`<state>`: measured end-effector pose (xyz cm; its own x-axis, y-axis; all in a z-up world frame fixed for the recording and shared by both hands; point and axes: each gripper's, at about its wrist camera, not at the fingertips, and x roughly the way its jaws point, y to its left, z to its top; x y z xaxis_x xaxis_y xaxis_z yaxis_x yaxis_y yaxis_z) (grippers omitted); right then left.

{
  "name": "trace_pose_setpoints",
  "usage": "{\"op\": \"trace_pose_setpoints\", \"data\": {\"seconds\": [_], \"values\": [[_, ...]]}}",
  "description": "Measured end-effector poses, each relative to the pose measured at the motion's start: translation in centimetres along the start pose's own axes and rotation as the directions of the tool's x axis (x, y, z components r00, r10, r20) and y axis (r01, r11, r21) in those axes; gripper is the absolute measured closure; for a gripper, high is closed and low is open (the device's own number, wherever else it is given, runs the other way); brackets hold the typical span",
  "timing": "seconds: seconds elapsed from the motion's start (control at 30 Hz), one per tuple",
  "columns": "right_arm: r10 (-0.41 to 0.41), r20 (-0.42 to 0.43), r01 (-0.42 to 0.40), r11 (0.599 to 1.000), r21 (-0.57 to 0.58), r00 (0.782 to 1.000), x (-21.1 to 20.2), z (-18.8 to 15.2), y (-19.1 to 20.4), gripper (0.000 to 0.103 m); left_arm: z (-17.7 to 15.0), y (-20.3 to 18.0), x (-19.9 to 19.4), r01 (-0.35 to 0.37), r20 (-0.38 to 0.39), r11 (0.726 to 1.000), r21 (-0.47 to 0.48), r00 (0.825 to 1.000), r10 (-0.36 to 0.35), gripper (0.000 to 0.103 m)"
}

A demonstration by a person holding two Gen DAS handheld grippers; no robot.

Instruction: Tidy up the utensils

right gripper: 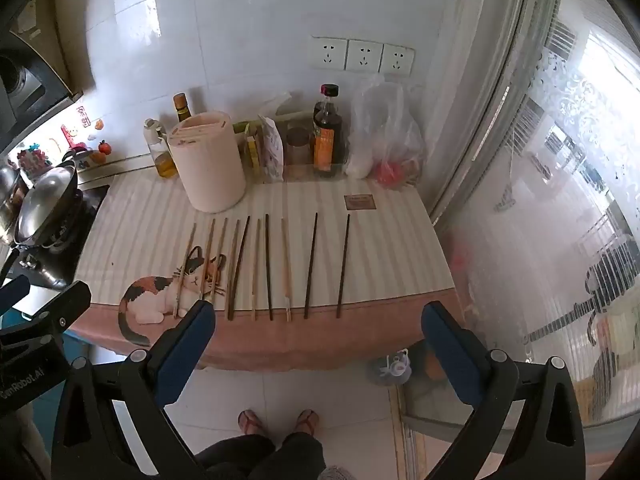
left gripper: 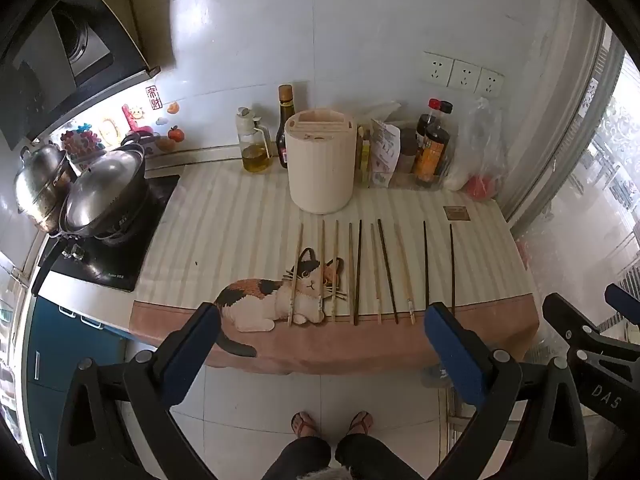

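Several chopsticks lie in a row, side by side, on a striped cat-print mat: light bamboo ones mostly to the left, dark ones mostly to the right. A cream cylindrical utensil holder with slots in its lid stands upright behind them. My left gripper is open and empty, hovering before the counter's front edge. My right gripper is open and empty, likewise in front of the row.
Oil and sauce bottles, packets and a plastic bag line the back wall. A stove with a lidded wok and a steel pot stands at left. A glass sliding door stands at right. The person's feet are on the tiled floor.
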<state>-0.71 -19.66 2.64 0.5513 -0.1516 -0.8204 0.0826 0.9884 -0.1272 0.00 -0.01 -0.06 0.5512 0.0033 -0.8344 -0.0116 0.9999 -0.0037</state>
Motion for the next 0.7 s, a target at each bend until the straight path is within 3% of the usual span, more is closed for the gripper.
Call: {"op": "trace_pose_setpoints", "data": {"seconds": [0.7], "values": [[0.01, 0.02, -0.01, 1.0, 0.0, 1.0, -0.4, 0.3, 0.0, 0.0, 1.2, -0.2, -0.8, 0.001, 0.023, 1.0, -0.003, 1.0, -0.001, 0.0]]}}
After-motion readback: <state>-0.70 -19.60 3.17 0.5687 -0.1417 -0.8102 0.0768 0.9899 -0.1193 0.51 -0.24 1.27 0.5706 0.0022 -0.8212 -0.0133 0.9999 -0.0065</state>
